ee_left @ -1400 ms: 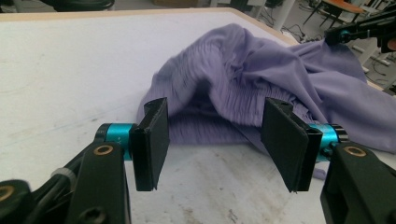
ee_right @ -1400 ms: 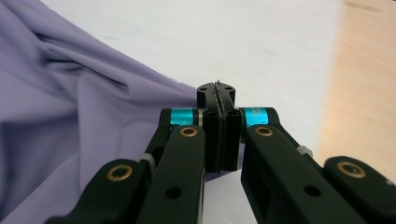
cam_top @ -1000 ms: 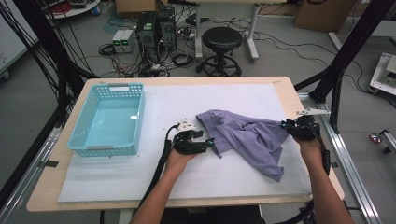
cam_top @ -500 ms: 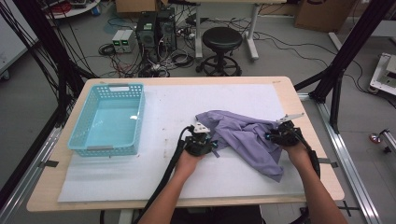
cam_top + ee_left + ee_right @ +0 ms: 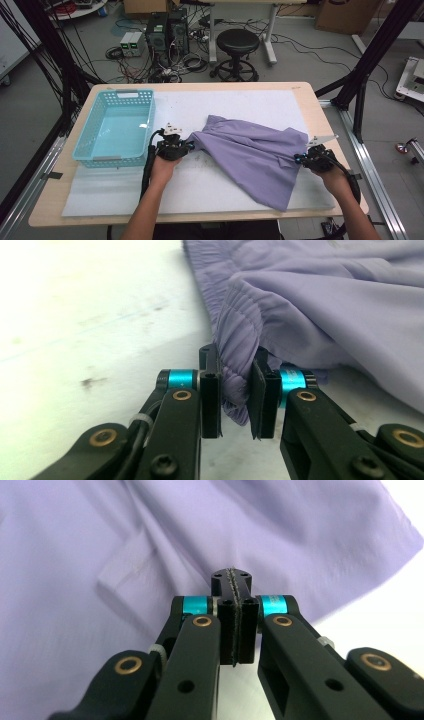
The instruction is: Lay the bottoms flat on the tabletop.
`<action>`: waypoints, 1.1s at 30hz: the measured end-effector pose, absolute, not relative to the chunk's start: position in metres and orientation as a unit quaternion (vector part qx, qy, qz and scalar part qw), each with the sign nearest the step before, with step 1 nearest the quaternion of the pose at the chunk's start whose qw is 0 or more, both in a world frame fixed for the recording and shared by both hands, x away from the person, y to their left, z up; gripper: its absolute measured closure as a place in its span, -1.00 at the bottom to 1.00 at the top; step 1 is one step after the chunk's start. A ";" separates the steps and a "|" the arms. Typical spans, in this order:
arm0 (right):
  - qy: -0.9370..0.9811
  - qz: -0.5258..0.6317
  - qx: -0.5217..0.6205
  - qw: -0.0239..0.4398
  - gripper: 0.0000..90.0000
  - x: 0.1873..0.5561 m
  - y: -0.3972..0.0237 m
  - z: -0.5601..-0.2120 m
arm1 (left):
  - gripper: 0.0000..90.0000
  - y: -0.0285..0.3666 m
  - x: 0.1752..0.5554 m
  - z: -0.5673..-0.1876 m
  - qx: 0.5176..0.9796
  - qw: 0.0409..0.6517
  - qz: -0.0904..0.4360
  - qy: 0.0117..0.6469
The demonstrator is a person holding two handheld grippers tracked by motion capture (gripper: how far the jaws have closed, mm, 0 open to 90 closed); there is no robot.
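Garment: a crumpled lilac thin-fabric garment (image 5: 255, 160) is lying on the white padded mat (image 5: 200, 185) covering the wooden table (image 5: 55, 200), spreading from the table's middle toward its right edge and front edge.
Left gripper: the left gripper (image 5: 234, 390) is pinching a bunched, gathered edge of the garment at its left end, the jaws clamping the fabric between them.
Right gripper: the right gripper (image 5: 235, 625) is sitting at the garment's right end near the table's right edge; its jaws have just been closing and are pressing together, and whether cloth is caught between them cannot be told.
Basket: a turquoise perforated plastic basket (image 5: 117, 127) is standing by the table's left edge, well apart from the garment.
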State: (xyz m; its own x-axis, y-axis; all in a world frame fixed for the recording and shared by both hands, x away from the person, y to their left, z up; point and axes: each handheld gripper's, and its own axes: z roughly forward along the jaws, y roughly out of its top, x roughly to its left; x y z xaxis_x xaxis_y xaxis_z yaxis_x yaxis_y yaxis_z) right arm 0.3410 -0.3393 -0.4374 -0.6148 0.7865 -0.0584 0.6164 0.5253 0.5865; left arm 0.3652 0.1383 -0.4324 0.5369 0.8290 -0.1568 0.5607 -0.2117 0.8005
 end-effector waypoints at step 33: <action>0.871 0.265 0.372 0.179 1.00 0.362 -0.316 -0.442 | 0.70 0.146 0.365 -0.441 0.728 0.480 0.160 0.462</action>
State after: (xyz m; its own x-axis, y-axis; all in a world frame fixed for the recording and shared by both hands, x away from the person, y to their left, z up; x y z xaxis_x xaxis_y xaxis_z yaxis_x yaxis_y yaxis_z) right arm 0.3619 -0.3158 -0.4417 -0.6592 0.7432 -0.1146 0.5531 0.5825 0.5956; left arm 0.3653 0.1458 -0.4408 0.5217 0.8269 -0.2099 0.5193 -0.1126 0.8471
